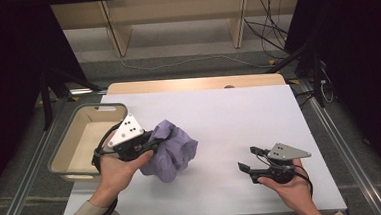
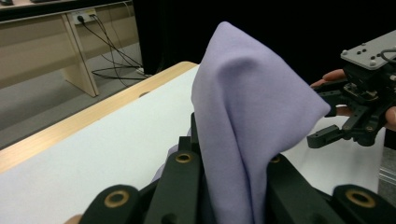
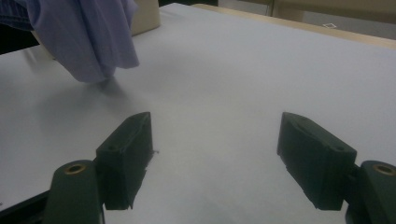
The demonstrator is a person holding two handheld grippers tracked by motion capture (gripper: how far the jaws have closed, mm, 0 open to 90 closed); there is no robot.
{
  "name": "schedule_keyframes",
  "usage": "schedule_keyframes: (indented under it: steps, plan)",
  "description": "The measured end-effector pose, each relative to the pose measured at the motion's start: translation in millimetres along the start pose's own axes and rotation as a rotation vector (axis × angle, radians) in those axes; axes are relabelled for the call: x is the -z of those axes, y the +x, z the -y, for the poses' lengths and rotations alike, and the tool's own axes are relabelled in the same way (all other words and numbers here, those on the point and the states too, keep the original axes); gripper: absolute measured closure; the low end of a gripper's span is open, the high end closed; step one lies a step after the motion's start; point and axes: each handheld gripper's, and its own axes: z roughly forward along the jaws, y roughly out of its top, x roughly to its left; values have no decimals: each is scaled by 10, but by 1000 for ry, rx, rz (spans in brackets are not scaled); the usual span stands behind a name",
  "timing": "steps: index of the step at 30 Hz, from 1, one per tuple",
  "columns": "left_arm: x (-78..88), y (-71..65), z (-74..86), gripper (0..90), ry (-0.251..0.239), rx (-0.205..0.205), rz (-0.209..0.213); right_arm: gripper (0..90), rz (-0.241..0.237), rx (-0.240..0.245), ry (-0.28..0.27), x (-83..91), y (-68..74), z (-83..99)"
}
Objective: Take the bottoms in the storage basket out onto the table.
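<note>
High view shows one crumpled lilac cloth (image 1: 170, 150) clamped in the left gripper (image 1: 150, 142), one beige bin (image 1: 69, 145) beside it, right gripper (image 1: 248, 160) jaws apart.

Probably a lab or test room: a white-covered table (image 1: 239, 114) inside a metal frame (image 1: 26, 162), black curtains (image 1: 360, 52), loose cables (image 1: 269, 32) across the grey floor (image 1: 174, 38).

The white bench (image 1: 239, 114) lies bare between the bunched purple cloth (image 1: 171, 151) and the right hand-held gripper (image 1: 250, 159), giving open passage there. At the left edge, a beige bin (image 1: 65, 145) blocks the way.
</note>
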Motion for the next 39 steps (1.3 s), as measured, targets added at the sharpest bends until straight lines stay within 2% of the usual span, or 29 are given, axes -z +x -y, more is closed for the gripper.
schedule_keyframes:
  steps: [5,18,25,39]
  plan:
    - [-72,-68,21,835,19,4,39,282,-15,12,5,-8,18,-3]
    - [-237,-213,78,835,62,1,100,286,-18,11,11,-21,26,-4]
    - [-375,-231,151,835,106,29,132,287,-23,10,11,-33,31,-2]
    - [-670,-150,217,834,150,50,124,291,-25,16,20,-59,45,-8]
